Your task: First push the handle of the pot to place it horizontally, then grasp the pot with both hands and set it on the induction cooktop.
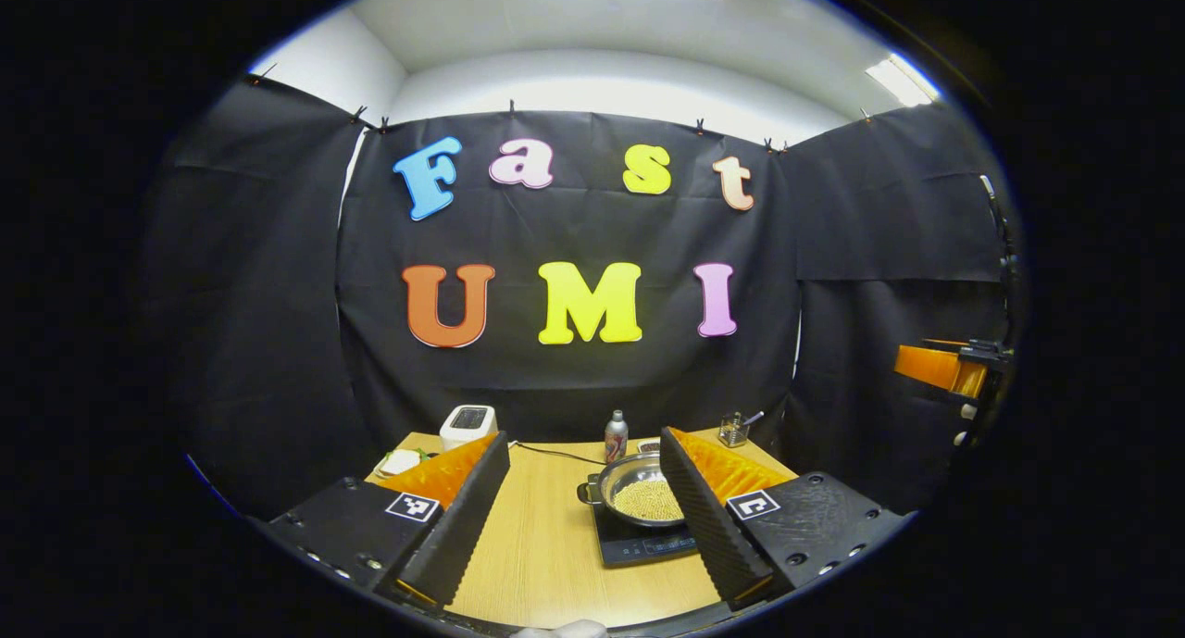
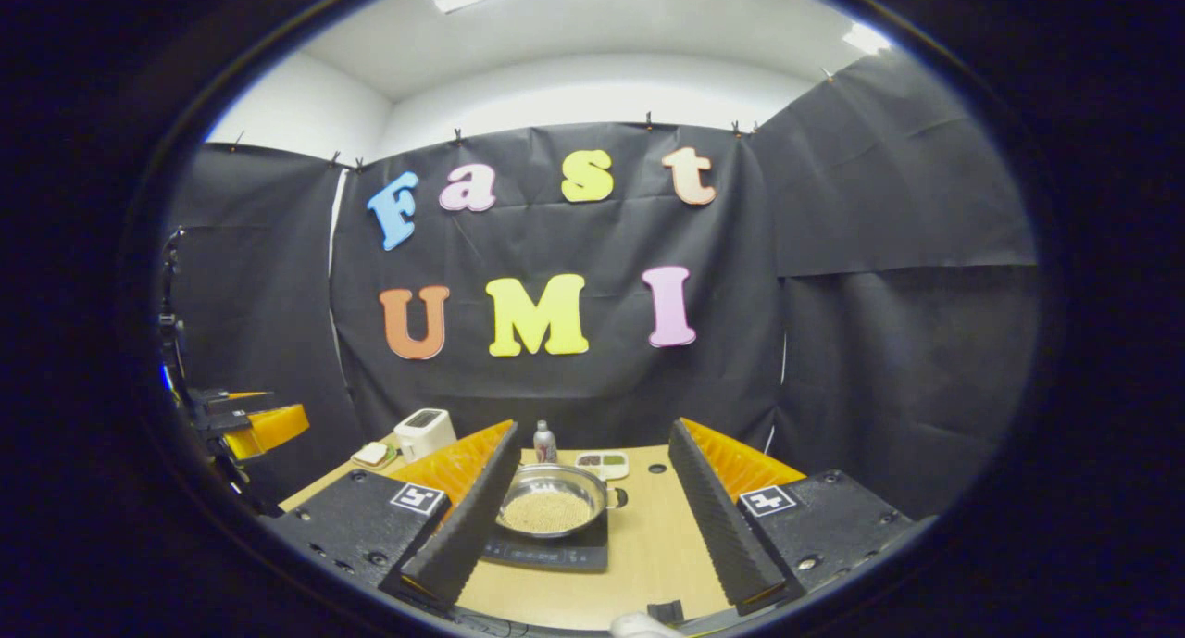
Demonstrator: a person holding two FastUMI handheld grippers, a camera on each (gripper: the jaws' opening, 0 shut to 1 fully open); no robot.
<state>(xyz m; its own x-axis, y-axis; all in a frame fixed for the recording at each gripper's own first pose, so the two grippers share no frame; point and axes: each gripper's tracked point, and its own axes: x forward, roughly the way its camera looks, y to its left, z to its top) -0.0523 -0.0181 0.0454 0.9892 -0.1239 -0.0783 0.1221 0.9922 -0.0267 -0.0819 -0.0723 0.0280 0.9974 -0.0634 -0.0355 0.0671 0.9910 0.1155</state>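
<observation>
The pot (image 2: 554, 501) is sitting on the induction cooktop (image 2: 546, 550); the left gripper (image 1: 579, 518) and right gripper (image 2: 592, 518) are hovering spread, gripping nothing. Keeping both clear is seeming wise.

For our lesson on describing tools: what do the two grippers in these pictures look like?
Each gripper has two long wedge-shaped fingers with ribbed inner faces, set on flat black blocks with screws. Each block carries a small square black-and-white marker. The left gripper and right gripper look the same in build. No sleeves or cables on them can be made out.
</observation>
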